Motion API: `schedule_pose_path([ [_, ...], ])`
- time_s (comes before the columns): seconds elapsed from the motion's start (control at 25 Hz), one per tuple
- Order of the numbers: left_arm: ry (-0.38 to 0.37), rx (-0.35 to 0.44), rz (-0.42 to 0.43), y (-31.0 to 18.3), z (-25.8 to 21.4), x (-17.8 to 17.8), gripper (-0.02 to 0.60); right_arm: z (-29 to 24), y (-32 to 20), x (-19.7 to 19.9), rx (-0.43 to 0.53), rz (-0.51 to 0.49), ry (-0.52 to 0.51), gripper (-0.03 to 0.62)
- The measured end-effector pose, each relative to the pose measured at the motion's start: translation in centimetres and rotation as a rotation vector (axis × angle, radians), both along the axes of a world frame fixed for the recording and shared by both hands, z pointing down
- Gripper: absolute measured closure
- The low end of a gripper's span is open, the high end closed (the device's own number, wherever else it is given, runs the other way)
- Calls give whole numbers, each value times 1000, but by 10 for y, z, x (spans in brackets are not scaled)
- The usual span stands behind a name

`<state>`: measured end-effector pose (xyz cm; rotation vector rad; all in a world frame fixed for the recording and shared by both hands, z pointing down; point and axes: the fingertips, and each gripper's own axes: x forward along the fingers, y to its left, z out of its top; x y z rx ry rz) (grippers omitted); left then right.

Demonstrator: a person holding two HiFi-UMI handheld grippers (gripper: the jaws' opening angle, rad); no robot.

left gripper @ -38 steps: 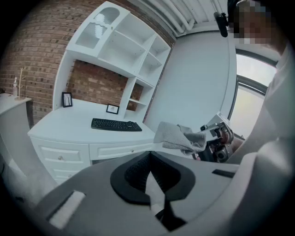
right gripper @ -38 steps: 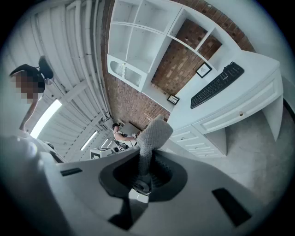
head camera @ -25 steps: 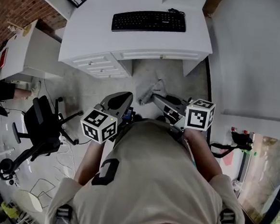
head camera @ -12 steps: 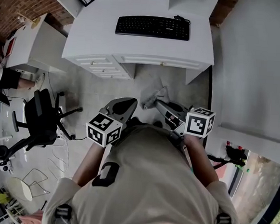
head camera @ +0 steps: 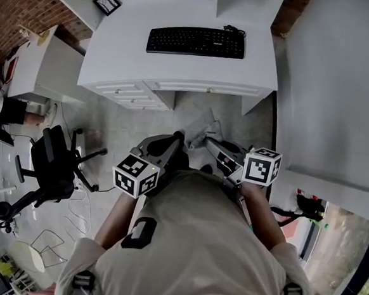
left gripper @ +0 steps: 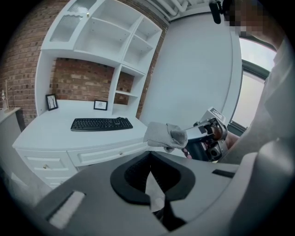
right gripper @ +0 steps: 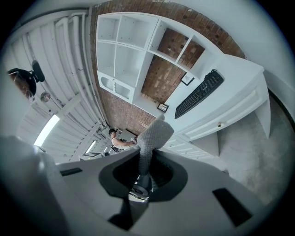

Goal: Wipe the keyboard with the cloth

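Note:
A black keyboard [head camera: 196, 41] lies on the white desk [head camera: 116, 49], far ahead of both grippers; it also shows as the keyboard [left gripper: 101, 123] in the left gripper view and the keyboard [right gripper: 199, 93] in the right gripper view. My right gripper [head camera: 204, 139] is shut on a grey cloth [head camera: 197, 125], which sticks up between its jaws as the cloth [right gripper: 152, 138]. The left gripper [head camera: 175, 138] is shut with nothing in it, close beside the right one over the floor. From the left gripper view the cloth [left gripper: 166, 136] hangs off the right gripper's tip.
The desk has drawers [head camera: 135, 89] at its front left and a knee gap [head camera: 207, 104] under the keyboard. Two picture frames [head camera: 107, 3] stand at the desk's back. A black office chair [head camera: 56, 159] stands to the left on the floor. A white wall [head camera: 341, 92] runs along the right.
The view has shifted a little; both grippers have closed in on each other and edged toward the desk. The cloth stays held in the right gripper.

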<state>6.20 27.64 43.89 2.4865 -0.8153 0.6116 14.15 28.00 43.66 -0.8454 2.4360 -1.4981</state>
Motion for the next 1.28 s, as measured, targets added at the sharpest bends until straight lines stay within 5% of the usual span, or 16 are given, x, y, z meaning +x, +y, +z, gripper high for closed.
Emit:
schedule_pose_path([
  [0.48, 34, -17, 55, -80, 5, -21, 577, 8, -70, -14, -39, 78, 67, 571],
  [1.28, 107, -19, -100, -238, 11, -156, 578, 30, -216, -115, -153, -14, 120, 571],
])
